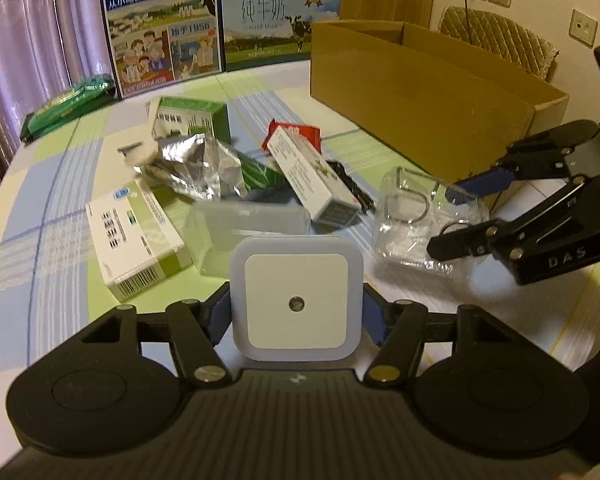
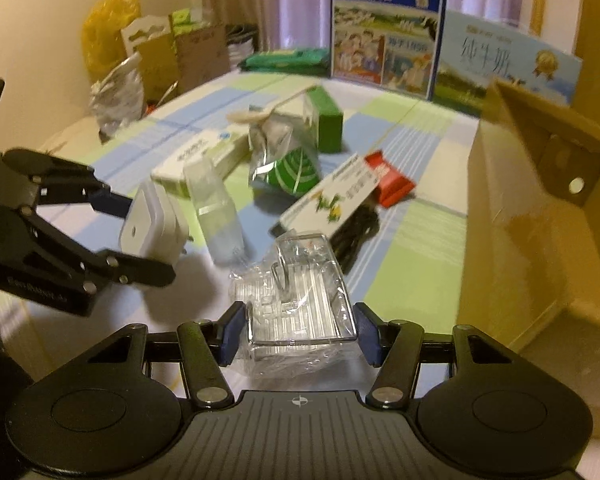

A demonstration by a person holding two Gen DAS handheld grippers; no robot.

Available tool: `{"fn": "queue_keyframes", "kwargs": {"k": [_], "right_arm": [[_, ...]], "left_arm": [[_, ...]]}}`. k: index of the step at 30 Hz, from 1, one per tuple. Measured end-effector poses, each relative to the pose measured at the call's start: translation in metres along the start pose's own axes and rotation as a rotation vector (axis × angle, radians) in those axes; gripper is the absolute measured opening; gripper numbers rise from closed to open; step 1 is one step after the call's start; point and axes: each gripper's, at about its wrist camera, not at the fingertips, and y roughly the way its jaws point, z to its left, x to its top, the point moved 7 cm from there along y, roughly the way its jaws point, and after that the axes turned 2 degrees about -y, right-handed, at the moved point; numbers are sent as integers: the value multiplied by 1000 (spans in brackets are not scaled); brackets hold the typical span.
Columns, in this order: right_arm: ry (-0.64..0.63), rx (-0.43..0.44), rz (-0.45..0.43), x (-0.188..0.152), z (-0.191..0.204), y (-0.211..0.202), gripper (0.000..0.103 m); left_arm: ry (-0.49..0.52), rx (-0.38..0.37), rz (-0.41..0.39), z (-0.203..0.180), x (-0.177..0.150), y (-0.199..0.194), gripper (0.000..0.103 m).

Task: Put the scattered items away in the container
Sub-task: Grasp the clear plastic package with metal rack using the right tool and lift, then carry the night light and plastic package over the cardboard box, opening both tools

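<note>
The night light [image 1: 296, 298] between the left gripper's [image 1: 296, 308] fingers hides the table directly ahead of that tool and covers the near edge of the frosted case [image 1: 252, 228] beyond it. Print on the boxes further ahead is too blurred to read. To the right gripper's [image 2: 300, 334] right, the cardboard box [image 2: 540, 216] is cut off by the frame edge; its interior cannot be seen.

A home: curtains [image 1: 24, 40], padded chair [image 1: 500, 36], checked tablecloth [image 1: 60, 200].
</note>
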Motion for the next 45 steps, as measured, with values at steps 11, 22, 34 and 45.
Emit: {"fn": "queue_keyframes", "kwargs": {"k": [11, 22, 34, 45], "right_arm": [[88, -117, -122, 44, -20, -66, 55], [184, -246, -198, 59, -71, -131, 55], [295, -339, -183, 36, -147, -161, 55], [369, -382, -153, 15, -203, -156, 55]], "left_arm": [[4, 45, -95, -12, 61, -35, 60], [75, -39, -178, -75, 118, -42, 60], [166, -127, -181, -136, 169, -5, 60], [221, -198, -177, -172, 203, 46, 60]]}}
